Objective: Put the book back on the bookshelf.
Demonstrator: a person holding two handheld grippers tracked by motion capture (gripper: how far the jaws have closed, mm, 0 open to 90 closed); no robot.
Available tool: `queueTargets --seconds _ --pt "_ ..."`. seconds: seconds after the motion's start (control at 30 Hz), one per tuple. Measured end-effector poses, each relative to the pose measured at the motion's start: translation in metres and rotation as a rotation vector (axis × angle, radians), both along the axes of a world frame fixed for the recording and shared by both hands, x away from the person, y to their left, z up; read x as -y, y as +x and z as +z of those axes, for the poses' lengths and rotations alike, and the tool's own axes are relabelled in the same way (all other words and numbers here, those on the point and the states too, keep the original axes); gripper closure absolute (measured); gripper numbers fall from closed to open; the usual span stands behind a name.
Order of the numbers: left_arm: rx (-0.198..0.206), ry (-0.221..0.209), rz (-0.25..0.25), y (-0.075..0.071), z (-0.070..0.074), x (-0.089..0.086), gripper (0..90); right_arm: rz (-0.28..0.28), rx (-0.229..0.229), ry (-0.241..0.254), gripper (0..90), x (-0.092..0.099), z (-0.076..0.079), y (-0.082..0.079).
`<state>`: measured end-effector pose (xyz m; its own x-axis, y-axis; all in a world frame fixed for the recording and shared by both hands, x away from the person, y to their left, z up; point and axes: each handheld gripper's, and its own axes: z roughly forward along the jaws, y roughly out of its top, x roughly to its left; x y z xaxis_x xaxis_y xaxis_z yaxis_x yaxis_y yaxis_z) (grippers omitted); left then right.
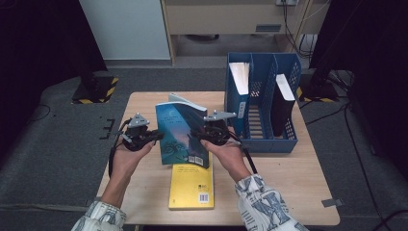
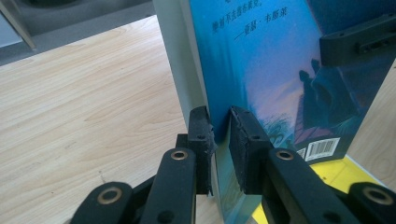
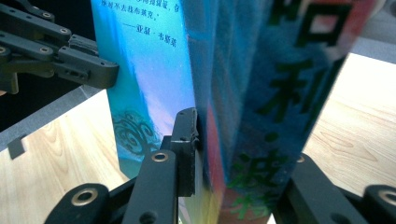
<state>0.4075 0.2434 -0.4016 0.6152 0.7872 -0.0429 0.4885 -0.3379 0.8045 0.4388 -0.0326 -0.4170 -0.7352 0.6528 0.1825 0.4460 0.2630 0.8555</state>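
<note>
A blue paperback (image 1: 180,132) is held upright over the wooden table (image 1: 288,183), tilted a little, between both grippers. My left gripper (image 1: 156,137) is shut on the free edge of its back cover; in the left gripper view the pads (image 2: 201,137) pinch the blue cover (image 2: 261,60). My right gripper (image 1: 197,134) is shut on the spine side, and its jaws straddle the thick spine (image 3: 252,93) in the right gripper view. A yellow book (image 1: 191,185) lies flat on the table just below the blue one, and its corner (image 2: 327,170) shows under the blue cover.
A blue two-slot file rack (image 1: 262,144) stands at the table's right rear. Its left slot holds a book with pale pages (image 1: 239,77), its right slot a dark book (image 1: 284,103). Bare wood lies left of the books and in front of the rack.
</note>
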Motion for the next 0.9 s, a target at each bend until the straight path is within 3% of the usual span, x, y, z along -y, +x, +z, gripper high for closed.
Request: queueTargets --seconds 0.3,0.63,0.9 --pt "0.0 0.002 -0.023 -0.013 0.002 -0.004 78.4 0.027 0.012 0.018 68.0 0.003 0.001 -0.015" --pt "-0.002 -0.06 -0.045 -0.028 -0.002 -0.011 77.0 0.079 0.011 0.026 63.1 0.006 0.003 -0.029" --pt "0.001 -0.071 -0.04 -0.032 -0.006 -0.016 77.1 0.119 0.024 0.03 57.2 0.004 0.003 -0.039"
